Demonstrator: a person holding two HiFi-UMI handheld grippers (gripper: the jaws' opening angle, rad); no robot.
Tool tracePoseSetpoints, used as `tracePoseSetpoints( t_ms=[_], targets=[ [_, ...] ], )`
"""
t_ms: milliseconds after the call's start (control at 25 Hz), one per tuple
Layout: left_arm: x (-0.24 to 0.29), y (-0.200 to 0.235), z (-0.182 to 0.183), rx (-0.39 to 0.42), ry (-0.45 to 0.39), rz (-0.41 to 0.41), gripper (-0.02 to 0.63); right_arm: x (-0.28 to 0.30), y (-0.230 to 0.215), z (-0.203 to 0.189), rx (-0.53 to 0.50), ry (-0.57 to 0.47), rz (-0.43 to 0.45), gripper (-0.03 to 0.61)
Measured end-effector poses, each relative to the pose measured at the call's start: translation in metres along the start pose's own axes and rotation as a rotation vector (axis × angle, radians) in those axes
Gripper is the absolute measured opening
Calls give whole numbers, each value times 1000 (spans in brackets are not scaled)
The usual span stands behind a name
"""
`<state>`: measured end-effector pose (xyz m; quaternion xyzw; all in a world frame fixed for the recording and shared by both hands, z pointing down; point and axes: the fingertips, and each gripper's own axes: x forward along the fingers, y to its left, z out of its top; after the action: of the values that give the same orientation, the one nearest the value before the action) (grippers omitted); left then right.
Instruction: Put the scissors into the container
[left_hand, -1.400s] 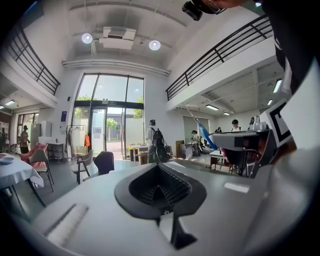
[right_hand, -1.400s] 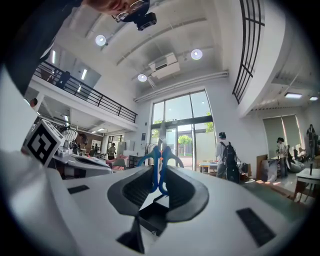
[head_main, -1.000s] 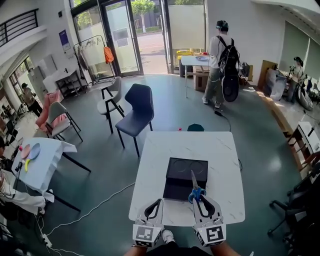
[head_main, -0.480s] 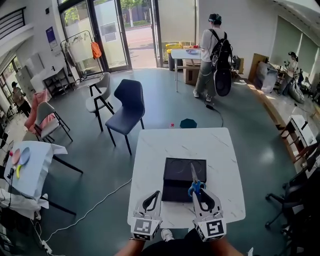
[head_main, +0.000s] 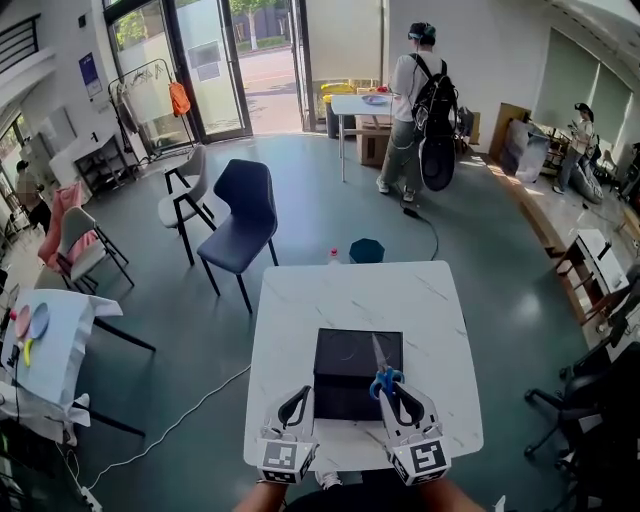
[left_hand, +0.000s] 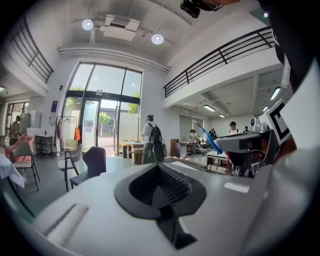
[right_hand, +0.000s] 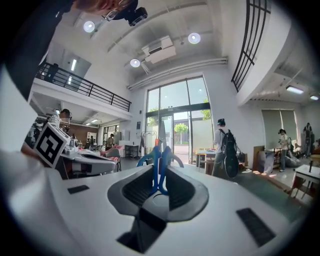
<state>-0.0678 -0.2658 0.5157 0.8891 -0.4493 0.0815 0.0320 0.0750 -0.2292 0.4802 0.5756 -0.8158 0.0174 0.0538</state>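
Note:
The black rectangular container (head_main: 345, 375) lies on the white marble table (head_main: 300, 310), near its front edge. The scissors (head_main: 380, 372) have blue handles and a grey blade that points away from me over the container's right part. My right gripper (head_main: 396, 390) is shut on the handles, and in the right gripper view the scissors (right_hand: 159, 165) stand upright between the jaws of the right gripper (right_hand: 159, 189). My left gripper (head_main: 297, 400) hovers at the container's near left corner, shut with nothing in it. In the left gripper view, the left gripper (left_hand: 160, 187) points out into the room.
A dark blue chair (head_main: 235, 225) and a grey chair (head_main: 185, 195) stand beyond the table's far left. A small teal stool (head_main: 367, 250) sits at the far edge. A person with a backpack (head_main: 415, 100) stands far off. An office chair (head_main: 585, 400) is to the right.
The head view has swung a little, so the table sits further left in the picture. The right gripper still holds the scissors over the container; the left gripper stays beside it.

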Motion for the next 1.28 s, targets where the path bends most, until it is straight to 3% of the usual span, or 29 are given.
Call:
tracePoseSetpoints(
  t_ms=[320, 560, 1040, 1280],
  targets=[
    [12, 3, -16, -19, 31, 18, 8, 7, -3, -21, -48, 74, 32, 81],
    [14, 14, -16, -29, 16, 55, 8, 18, -1, -38, -150, 164, 64, 81],
    [18, 13, -40, -65, 65, 78, 8, 29, 13, -114, -322, 425, 217, 81],
    [18, 8, -54, -74, 94, 73, 8, 34, 20, -153, -401, 539, 335, 81]
  ],
)
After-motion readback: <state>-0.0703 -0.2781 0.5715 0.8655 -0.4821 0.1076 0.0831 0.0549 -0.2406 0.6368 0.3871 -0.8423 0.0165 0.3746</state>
